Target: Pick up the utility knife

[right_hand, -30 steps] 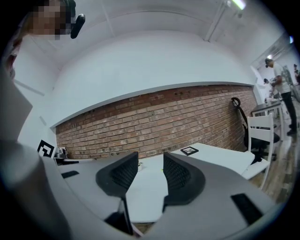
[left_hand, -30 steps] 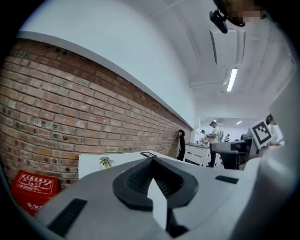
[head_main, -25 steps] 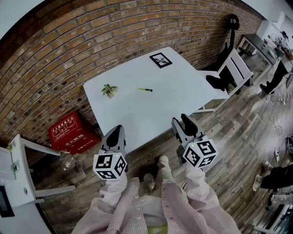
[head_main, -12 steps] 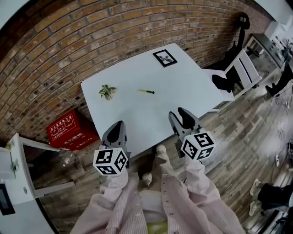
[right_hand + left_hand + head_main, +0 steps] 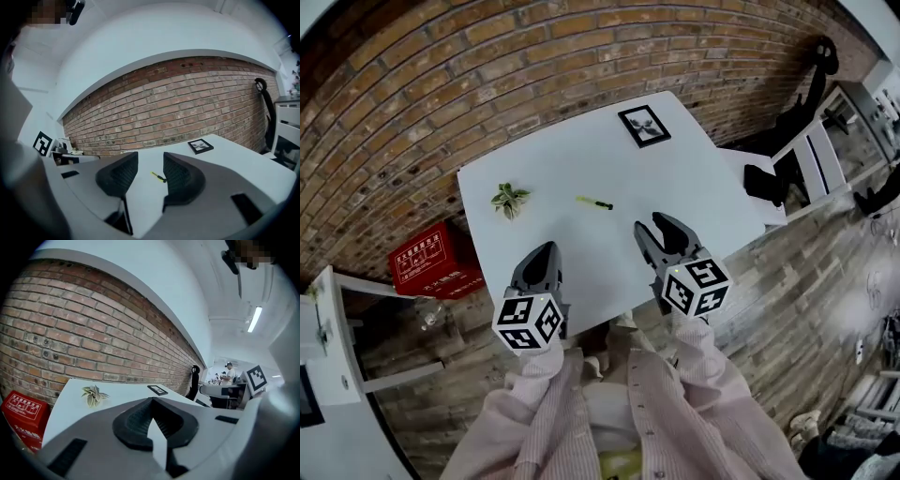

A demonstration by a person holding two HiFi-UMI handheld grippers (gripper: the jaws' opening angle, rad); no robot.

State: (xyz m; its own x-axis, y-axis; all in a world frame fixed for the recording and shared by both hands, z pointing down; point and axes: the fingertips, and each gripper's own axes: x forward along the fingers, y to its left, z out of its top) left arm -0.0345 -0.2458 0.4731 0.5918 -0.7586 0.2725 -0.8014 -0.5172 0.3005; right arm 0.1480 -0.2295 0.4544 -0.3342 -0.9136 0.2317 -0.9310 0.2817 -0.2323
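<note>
Sprig (image 5: 508,199) and framed picture (image 5: 644,126) lie apart from utility knife (image 5: 594,202).

Overhead head view, 2 low gripper views, common table (image 5: 581,155)

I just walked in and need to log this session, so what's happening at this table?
A person stands at the front edge of the white table with a gripper in each hand. The right gripper has its jaws apart and points toward the utility knife, which lies untouched near the table's middle, ahead of the jaws. The left gripper is shut and empty. A plant sprig and a framed picture also lie on the table.
</note>
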